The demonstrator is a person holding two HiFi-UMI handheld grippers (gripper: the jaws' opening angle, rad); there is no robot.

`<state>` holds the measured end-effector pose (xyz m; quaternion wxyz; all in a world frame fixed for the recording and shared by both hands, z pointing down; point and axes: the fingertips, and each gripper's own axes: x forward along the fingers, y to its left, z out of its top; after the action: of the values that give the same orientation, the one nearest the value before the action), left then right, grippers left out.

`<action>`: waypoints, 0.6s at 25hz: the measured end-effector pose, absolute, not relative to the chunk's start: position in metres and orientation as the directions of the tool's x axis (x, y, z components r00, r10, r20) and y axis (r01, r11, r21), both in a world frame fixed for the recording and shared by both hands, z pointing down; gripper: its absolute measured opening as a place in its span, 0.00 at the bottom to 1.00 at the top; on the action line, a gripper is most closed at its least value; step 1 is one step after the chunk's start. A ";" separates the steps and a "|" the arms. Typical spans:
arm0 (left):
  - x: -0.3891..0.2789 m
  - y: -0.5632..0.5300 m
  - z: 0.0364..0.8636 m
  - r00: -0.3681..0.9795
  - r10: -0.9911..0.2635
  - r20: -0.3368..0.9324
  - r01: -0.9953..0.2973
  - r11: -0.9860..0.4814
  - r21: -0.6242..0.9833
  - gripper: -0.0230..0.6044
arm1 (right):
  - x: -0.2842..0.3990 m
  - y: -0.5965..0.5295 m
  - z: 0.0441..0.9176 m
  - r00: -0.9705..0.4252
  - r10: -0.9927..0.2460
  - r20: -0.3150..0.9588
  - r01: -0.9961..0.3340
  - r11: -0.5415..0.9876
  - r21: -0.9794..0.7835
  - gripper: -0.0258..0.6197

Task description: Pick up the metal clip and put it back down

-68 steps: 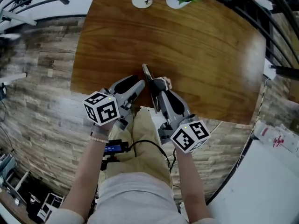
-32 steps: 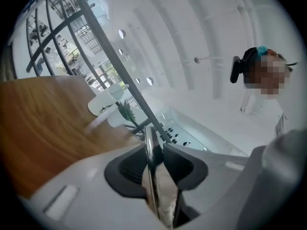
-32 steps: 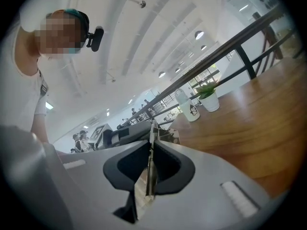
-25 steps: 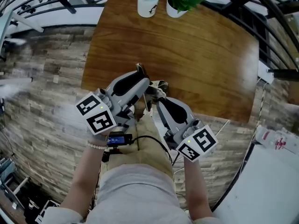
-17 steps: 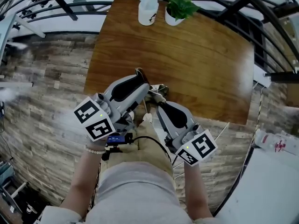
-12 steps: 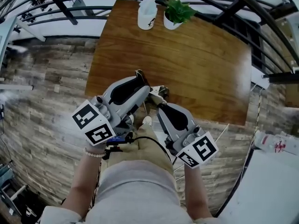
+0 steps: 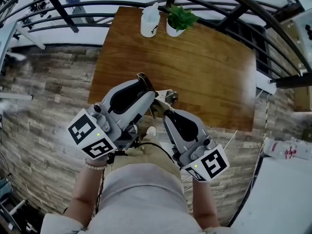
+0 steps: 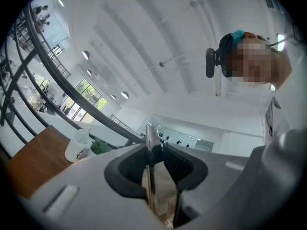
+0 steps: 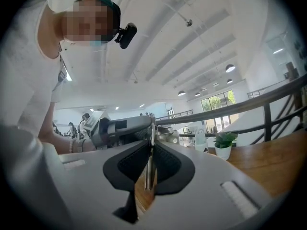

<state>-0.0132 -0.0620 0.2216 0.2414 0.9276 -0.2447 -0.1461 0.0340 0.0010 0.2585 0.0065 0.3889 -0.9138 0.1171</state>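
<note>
Metal clip [image 7: 165, 97] now raised higher above table [image 7: 209, 67], pinched in both left claw [image 7: 145, 83] and right claw [image 7: 160, 109]

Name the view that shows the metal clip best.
The right gripper view: the metal clip is a strip pinched in the jaws of the right gripper, shiny body beyond. The left gripper view gives an edge-on strip in the jaws of the left gripper; the head view shows it small.
</note>
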 end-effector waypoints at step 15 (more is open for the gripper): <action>-0.016 -0.060 0.215 0.832 -0.529 -0.166 -0.387 -0.768 0.510 0.21 | 0.032 0.002 0.251 -0.706 -0.701 0.099 -0.706 0.687 -0.174 0.12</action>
<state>-0.0156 -0.0603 0.2146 0.2345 0.9280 -0.2467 -0.1518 0.0321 0.0022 0.2512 0.0124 0.3830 -0.9183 0.0998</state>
